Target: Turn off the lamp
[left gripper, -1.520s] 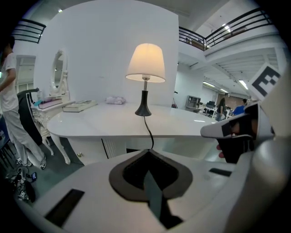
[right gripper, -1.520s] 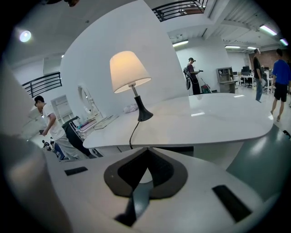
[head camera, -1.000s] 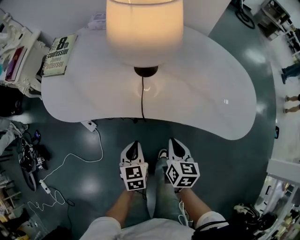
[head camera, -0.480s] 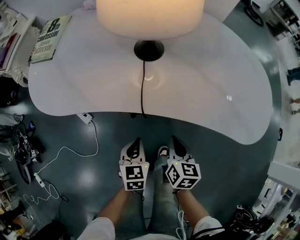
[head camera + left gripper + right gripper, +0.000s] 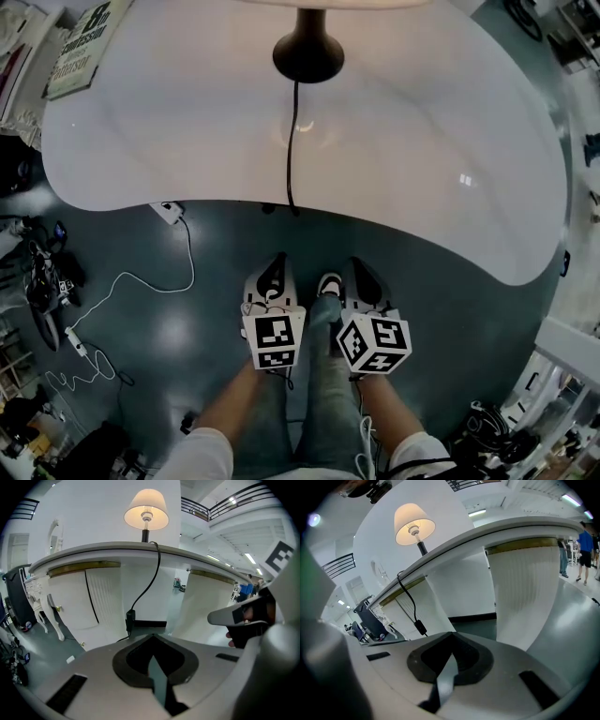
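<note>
Below the desk [image 5: 422, 141] we held left claw [image 5: 275, 269] and right claw [image 5: 352, 273] closed, empty; snagging the cord [image 5: 292, 141] might have toppled the lamp [image 5: 146, 509].

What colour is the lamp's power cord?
Black. The cord shows best in the head view.
</note>
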{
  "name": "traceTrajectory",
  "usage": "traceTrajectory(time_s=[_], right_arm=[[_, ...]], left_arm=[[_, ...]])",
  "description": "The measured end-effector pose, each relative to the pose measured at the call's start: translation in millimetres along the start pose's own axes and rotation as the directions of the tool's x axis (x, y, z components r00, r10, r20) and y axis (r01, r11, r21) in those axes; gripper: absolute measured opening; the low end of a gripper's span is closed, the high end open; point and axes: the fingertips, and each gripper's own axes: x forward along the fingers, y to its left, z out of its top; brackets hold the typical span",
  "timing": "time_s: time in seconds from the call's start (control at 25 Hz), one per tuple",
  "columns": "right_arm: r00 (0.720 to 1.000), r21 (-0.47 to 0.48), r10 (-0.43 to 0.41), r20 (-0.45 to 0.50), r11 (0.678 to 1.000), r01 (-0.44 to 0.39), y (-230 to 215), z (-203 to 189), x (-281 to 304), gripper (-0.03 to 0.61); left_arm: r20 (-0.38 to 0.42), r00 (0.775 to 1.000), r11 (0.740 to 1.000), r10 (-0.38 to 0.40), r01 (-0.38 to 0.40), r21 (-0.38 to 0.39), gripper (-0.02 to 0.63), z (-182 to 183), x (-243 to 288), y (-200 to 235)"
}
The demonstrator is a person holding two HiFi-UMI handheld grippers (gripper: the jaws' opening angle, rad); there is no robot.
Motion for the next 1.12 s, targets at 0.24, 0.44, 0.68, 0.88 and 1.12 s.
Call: traceTrajectory(time_s=[0.24,0.44,0.68,0.88,1.12], right_arm=[[1.000,0.000,-0.006,0.014,1.000,0.006,3,11,4,0.000],[1.000,0.003,-0.015,0.014,1.000,0.015,2,14,6,0.000],[1.000,-0.002,-0.013,0.008,1.000,0.013,7,13,15,0.000],[1.000,-0.003,-0.011,0.003,1.000,0.011,11,12,24,0.000],[1.000,-0.007,-0.012,-0.002,1.000,0.012,22,14,35,0.000]], left_arm=[[0.016,0.999,0.999,0.033,-0.033,-0.001,-0.002,7,3,12],[0.042,0.998,0.999,0.038,-0.038,0.010,-0.002,16,7,20],[0.050,0.998,0.999,0.035,-0.036,0.028,0.088,18,20,32],[0.060,0.998,0.999,0.016,-0.018,0.027,0.165,12,35,36],[0.059,0.998,0.998,0.023,-0.027,0.063,0.181,19,53,52]])
